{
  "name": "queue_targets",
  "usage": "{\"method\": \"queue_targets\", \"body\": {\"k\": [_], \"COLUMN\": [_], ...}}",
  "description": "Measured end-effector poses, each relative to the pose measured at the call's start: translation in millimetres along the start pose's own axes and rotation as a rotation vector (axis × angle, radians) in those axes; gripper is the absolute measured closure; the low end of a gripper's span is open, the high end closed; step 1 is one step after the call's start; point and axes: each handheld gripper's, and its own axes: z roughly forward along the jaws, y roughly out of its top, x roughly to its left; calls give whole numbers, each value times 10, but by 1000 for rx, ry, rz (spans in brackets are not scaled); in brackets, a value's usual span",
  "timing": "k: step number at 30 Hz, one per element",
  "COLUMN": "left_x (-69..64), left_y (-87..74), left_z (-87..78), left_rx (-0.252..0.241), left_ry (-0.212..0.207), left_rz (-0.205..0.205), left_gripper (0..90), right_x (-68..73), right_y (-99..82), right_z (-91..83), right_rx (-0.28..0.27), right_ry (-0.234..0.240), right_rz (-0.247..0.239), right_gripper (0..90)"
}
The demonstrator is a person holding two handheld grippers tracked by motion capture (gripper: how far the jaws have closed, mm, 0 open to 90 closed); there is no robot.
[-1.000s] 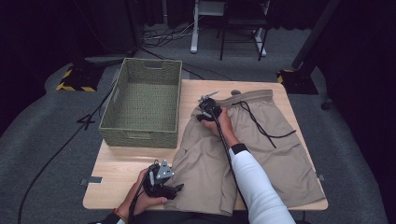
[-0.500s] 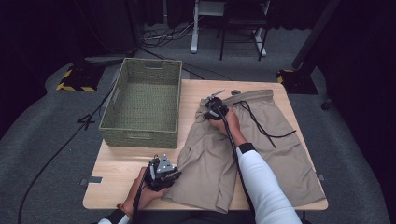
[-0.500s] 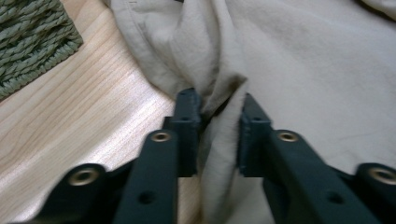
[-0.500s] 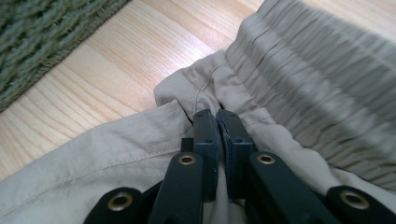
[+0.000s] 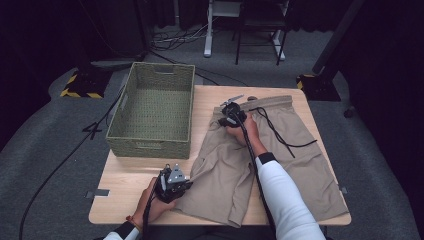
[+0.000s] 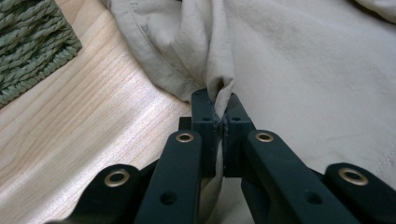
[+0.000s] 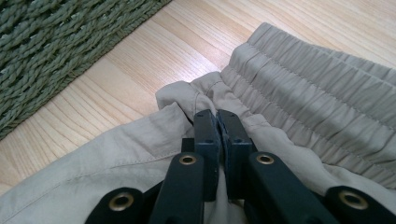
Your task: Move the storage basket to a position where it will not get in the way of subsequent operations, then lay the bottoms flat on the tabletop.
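Khaki shorts [image 5: 300,150] lie spread on the wooden table [image 5: 130,175], with the waistband at the far side. My left gripper [image 5: 190,187] is at the near left hem. In the left gripper view its jaws [image 6: 217,100] have just been closing and now pinch a bunched fold of the hem fabric [image 6: 219,60]. My right gripper [image 5: 224,111] is at the waistband's left corner. In the right gripper view it [image 7: 218,119] is shut on the cloth just below the elastic waistband [image 7: 317,93].
A green woven basket [image 5: 150,147] stands empty on the left half of the table, close to both grippers [image 6: 28,51] [image 7: 56,42]. A black drawstring [image 5: 280,135] trails across the shorts. Bare wood lies between basket and shorts. Chair legs stand on the floor beyond the table.
The left jaws have closed on the hem fold. The right gripper, with the waistband corner in it, has shifted slightly to the right.
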Motion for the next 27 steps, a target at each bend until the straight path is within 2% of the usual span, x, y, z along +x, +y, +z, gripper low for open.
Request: {"method": "queue_targets", "body": {"k": [6, 10, 13, 17, 24, 27], "left_x": [20, 93, 124, 68, 4, -13], "left_y": [0, -20, -9, 36, 134, 153], "left_z": [-35, -159, -276, -407, -458, -480], "left_rx": [9, -32, -76, -124, -162, -172], "left_ry": [28, 70, 81, 89, 84, 77], "left_rz": [3, -21, -36, -16, 19, 30], "left_gripper": [885, 887, 887, 887, 887, 887], "right_x": [48, 76, 53, 47, -14, -2], "right_y": [39, 93, 127, 207, 294, 339], "right_z": [-45, -84, -125, -203, -313, -345], "right_rx": [-11, -22, -43, -83, -159, -169], "right_ry": [-5, -6, -7, -5, -12, -13], "right_rz": [-17, -33, -30, -34, 2, -8], "right_gripper": [877, 878, 878, 878, 879, 879]}}
